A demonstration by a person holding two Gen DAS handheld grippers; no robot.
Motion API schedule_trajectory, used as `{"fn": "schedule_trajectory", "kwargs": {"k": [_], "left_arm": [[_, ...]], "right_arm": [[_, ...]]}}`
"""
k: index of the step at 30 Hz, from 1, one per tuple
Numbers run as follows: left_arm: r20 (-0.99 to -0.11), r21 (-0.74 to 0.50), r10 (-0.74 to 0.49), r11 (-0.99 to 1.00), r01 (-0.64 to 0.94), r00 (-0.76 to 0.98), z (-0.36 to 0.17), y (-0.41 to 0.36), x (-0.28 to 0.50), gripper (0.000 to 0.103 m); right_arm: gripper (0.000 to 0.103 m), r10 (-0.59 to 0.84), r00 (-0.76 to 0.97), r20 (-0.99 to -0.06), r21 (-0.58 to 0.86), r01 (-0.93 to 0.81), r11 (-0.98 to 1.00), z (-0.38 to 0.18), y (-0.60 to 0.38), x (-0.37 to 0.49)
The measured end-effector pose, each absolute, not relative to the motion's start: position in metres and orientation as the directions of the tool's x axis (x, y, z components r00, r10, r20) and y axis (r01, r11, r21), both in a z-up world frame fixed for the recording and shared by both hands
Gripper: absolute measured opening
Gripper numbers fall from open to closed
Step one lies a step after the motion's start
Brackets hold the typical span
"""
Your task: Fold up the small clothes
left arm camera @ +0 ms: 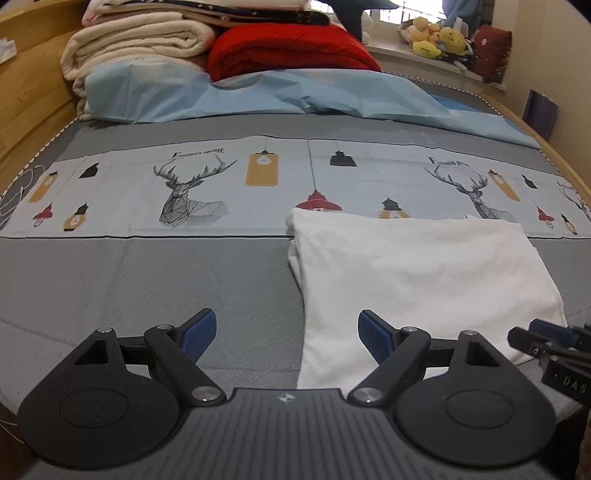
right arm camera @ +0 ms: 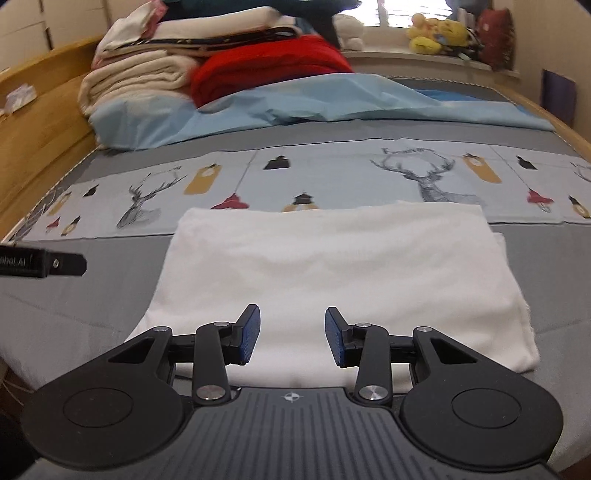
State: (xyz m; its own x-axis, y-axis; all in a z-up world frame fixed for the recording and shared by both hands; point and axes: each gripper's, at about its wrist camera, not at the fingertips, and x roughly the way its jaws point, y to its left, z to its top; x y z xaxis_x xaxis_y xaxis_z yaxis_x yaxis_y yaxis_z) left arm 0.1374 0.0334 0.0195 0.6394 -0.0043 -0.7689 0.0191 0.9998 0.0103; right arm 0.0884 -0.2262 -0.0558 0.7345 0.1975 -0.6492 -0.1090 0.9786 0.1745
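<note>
A white garment [left arm camera: 417,273] lies folded into a flat rectangle on the grey bed sheet [left arm camera: 147,280]. It also shows in the right wrist view [right arm camera: 332,266]. My left gripper [left arm camera: 287,334] is open and empty, low over the sheet at the garment's near left edge. My right gripper [right arm camera: 292,338] is open and empty, just above the garment's near edge. The right gripper's tip shows at the far right of the left wrist view [left arm camera: 546,336]. Part of the left gripper shows at the left edge of the right wrist view [right arm camera: 44,263].
A band of deer and lamp print [left arm camera: 258,184] runs across the sheet beyond the garment. A light blue cover [left arm camera: 258,96], a red blanket [left arm camera: 288,51] and cream blankets [left arm camera: 136,40] are piled at the back. A wooden bed frame [left arm camera: 26,103] is at left. Plush toys [left arm camera: 436,35] sit on the window sill.
</note>
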Motion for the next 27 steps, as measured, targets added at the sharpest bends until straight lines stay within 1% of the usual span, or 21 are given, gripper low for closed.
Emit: {"fn": "schedule_trajectory", "kwargs": {"k": [4, 7, 9, 10, 18, 25, 27], "left_arm": [[-0.778, 0.009, 0.002, 1.000, 0.008, 0.629, 0.018, 0.038, 0.139, 0.088], [-0.782, 0.016, 0.007, 1.000, 0.009, 0.623, 0.017, 0.040, 0.141, 0.088], [-0.784, 0.022, 0.011, 1.000, 0.009, 0.621, 0.016, 0.042, 0.142, 0.088], [-0.785, 0.023, 0.013, 1.000, 0.008, 0.620, 0.015, 0.043, 0.142, 0.088], [-0.794, -0.006, 0.017, 0.999, -0.036, 0.607, 0.013, 0.070, 0.145, 0.088], [-0.807, -0.025, 0.039, 0.995, -0.101, 0.589, 0.011, 0.100, 0.149, 0.088], [-0.811, -0.029, 0.044, 0.993, -0.114, 0.584, 0.010, 0.107, 0.149, 0.088]], "right_arm": [[0.039, 0.225, 0.723, -0.653, 0.201, -0.122, 0.972, -0.057, -0.216, 0.091], [0.030, 0.248, 0.717, -0.651, 0.218, -0.135, 0.966, -0.059, -0.207, 0.093], [0.022, 0.256, 0.717, -0.648, 0.219, -0.147, 0.965, -0.060, -0.199, 0.094], [0.021, 0.258, 0.718, -0.647, 0.216, -0.152, 0.964, -0.060, -0.195, 0.094], [0.021, 0.273, 0.693, -0.667, 0.184, -0.202, 0.962, -0.071, -0.163, 0.100], [0.021, 0.317, 0.656, -0.685, 0.075, -0.369, 0.926, -0.087, -0.113, 0.100], [0.023, 0.334, 0.639, -0.693, 0.057, -0.413, 0.909, -0.092, -0.100, 0.100]]}}
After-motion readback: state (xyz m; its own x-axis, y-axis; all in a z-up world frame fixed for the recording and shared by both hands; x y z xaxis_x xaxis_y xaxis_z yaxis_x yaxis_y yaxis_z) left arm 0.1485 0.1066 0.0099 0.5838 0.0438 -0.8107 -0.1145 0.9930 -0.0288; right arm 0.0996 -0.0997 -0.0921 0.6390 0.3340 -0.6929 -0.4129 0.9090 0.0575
